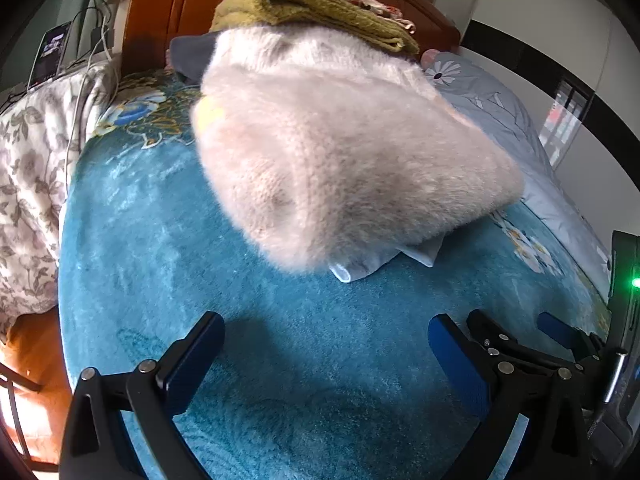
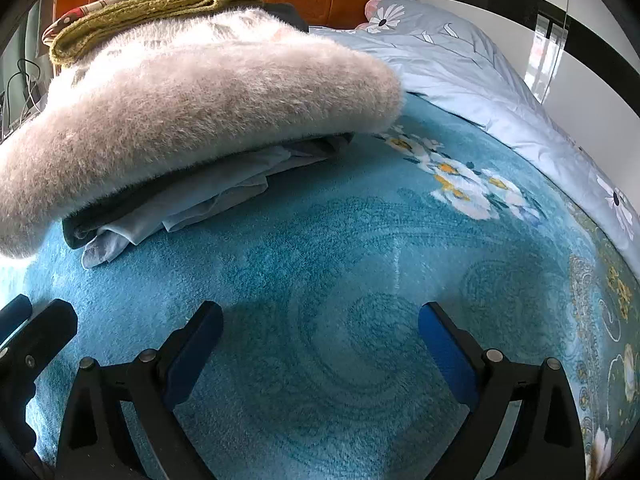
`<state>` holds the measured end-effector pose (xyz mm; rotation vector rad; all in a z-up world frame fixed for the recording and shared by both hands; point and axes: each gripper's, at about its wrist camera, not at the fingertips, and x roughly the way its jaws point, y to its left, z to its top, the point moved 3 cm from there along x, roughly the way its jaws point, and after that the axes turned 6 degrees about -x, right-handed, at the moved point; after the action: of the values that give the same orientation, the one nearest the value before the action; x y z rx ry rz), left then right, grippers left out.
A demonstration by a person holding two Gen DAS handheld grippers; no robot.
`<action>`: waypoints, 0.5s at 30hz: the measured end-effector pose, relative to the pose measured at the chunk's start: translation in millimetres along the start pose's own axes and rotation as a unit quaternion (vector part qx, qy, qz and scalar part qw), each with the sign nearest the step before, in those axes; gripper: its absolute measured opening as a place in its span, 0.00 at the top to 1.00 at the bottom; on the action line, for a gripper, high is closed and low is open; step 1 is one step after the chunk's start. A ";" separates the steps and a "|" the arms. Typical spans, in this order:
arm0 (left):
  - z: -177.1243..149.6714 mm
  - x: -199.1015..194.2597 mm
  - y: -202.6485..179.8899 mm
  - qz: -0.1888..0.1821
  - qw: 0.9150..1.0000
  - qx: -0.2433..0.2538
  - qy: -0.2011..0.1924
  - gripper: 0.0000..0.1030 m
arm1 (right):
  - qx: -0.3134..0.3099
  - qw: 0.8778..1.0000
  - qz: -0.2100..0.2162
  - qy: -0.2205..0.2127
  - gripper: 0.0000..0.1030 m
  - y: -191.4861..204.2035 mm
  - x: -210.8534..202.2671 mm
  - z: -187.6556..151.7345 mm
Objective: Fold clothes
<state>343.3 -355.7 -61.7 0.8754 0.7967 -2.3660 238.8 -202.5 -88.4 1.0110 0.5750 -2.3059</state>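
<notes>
A folded fluffy pale pink sweater [image 1: 340, 152] lies on the teal bed blanket [image 1: 160, 260], on top of a light blue garment [image 1: 360, 266] and a dark one [image 2: 100, 210]. The sweater also shows in the right wrist view [image 2: 192, 96], with the light blue garment [image 2: 172, 208] sticking out beneath it. My left gripper [image 1: 326, 344] is open and empty, low over the blanket in front of the pile. My right gripper [image 2: 320, 332] is open and empty, also in front of the pile; it shows at the right of the left wrist view [image 1: 560, 332].
An olive knit [image 1: 320, 8] and a patterned cloth are stacked behind the sweater against the wooden headboard [image 1: 160, 8]. A grey floral quilt [image 2: 480, 80] lies to the right. A floral cover [image 1: 32, 160], cables and a phone [image 1: 50, 56] are on the left.
</notes>
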 end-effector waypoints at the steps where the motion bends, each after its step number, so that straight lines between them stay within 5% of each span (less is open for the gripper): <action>1: -0.3 0.7 -0.1 0.001 1.000 -0.002 0.000 0.00 | 0.000 1.000 0.000 0.000 0.04 0.4 0.1 0.0; 15: -2.4 3.3 4.8 0.011 1.000 -0.006 0.007 0.00 | 0.000 1.000 -0.003 0.006 0.02 1.3 2.7 -0.3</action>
<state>345.0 -358.3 -67.2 0.8929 0.8023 -2.3353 238.3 -204.2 -90.9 1.0243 0.5823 -2.3067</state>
